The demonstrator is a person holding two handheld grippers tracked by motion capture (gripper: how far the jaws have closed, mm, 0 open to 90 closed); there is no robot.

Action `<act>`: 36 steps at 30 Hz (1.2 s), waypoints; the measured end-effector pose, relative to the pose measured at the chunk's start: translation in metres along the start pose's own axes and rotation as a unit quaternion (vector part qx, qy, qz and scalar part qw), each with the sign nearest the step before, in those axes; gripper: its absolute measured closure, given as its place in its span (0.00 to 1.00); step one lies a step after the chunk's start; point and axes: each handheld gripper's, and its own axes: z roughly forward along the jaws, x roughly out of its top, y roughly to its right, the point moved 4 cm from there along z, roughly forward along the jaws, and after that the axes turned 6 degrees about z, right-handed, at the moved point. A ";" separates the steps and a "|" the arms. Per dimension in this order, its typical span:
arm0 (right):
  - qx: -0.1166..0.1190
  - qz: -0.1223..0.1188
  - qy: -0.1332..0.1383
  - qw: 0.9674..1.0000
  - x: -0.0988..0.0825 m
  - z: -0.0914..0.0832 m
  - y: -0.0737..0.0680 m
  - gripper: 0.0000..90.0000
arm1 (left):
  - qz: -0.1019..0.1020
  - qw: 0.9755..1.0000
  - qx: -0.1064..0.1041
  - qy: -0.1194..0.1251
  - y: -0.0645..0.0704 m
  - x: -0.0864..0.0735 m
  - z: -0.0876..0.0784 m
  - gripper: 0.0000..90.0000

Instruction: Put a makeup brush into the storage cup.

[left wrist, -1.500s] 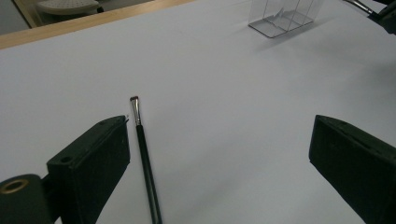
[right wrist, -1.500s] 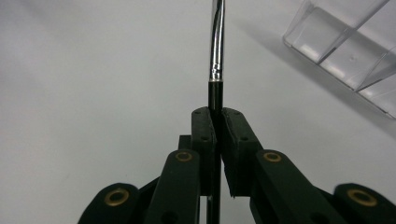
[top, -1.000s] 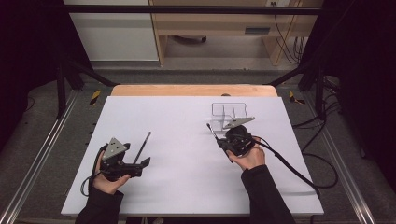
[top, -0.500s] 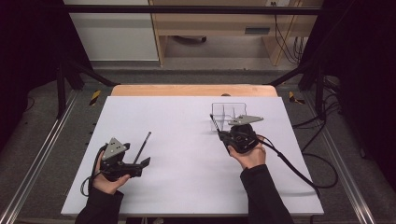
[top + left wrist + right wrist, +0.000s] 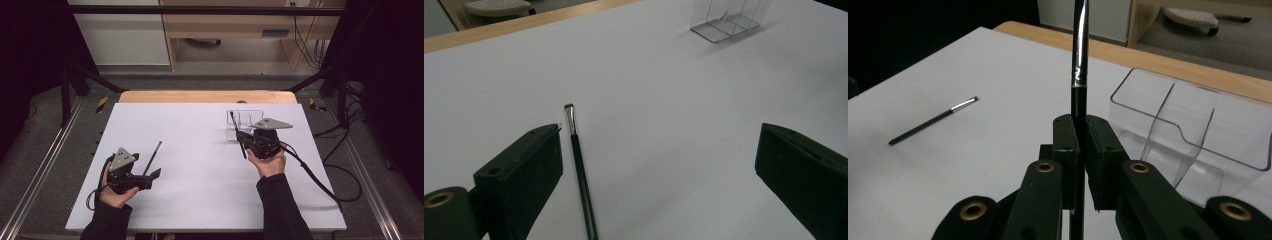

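Dim room; wooden desk [image 5: 235, 25] beyond. White table [image 5: 200, 200], wood far edge. Clear organizer [image 5: 243, 120] far right. Right gripper [image 5: 1079, 130] clamps an upright brush [image 5: 1079, 55] beside it. Left gripper [image 5: 659, 165] wide open; second brush [image 5: 580, 175] lies flat between its jaws.

The high view looks forward and down from above the person's edge of the white table [image 5: 200, 150]. The left gripper view sits low and close behind its own jaws, facing a brush [image 5: 581, 175] lying between them. The right gripper view looks closely along its jaws toward the clear organizer [image 5: 1193, 135], which all three views share.
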 end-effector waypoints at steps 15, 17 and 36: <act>-0.023 0.030 0.069 0.997 0.015 -0.002 0.010 0.94 | -0.005 1.000 -0.001 0.003 0.000 0.000 0.000 0.05; -0.027 0.034 0.078 0.996 0.017 -0.003 0.012 0.94 | -0.004 1.000 -0.001 0.002 -0.001 0.000 0.000 0.05; -0.057 0.063 0.132 0.988 0.031 0.002 0.027 0.94 | -0.007 1.000 -0.001 0.004 -0.001 0.000 0.000 0.05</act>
